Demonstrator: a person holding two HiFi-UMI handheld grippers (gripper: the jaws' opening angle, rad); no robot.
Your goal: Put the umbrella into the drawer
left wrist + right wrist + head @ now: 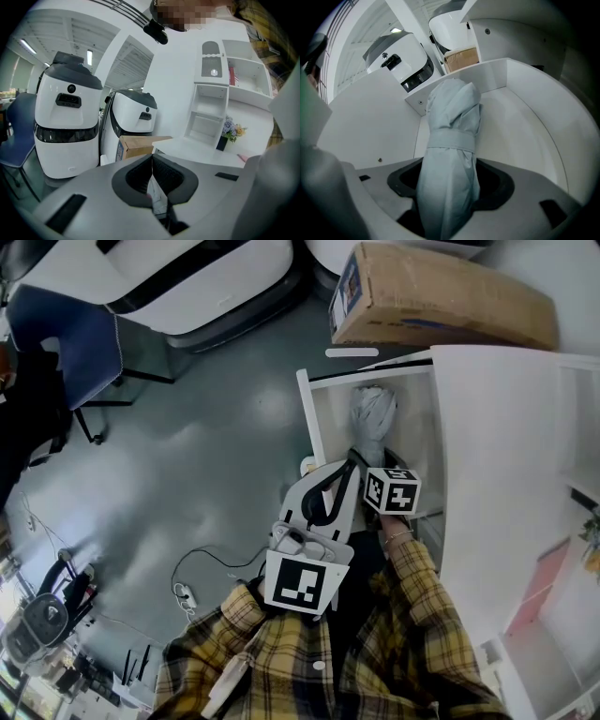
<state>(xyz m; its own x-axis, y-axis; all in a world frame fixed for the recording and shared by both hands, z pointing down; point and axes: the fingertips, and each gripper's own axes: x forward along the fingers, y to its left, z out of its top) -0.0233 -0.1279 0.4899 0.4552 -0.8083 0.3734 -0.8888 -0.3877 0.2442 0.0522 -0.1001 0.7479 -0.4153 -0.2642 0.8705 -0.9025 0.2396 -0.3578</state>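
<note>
A folded grey umbrella (373, 416) lies lengthwise in the open white drawer (308, 423), its far end near the drawer's front wall. My right gripper (379, 468) reaches steeply down into the drawer from under its marker cube. In the right gripper view the umbrella (452, 154), strap around its middle, fills the gap between the dark pads (497, 187), which are shut on it. The drawer wall (525, 122) curves round it. My left gripper (350, 465) hangs just left of the right one, over the drawer's near end. Its jaws (152, 176) are shut with nothing in them.
A white cabinet top (497, 474) runs along the drawer's right side. A cardboard box (441, 296) sits on the floor beyond the drawer, beside big white machines (187, 277). A blue chair (66, 334) and a cable (202, 568) are on the grey floor at left.
</note>
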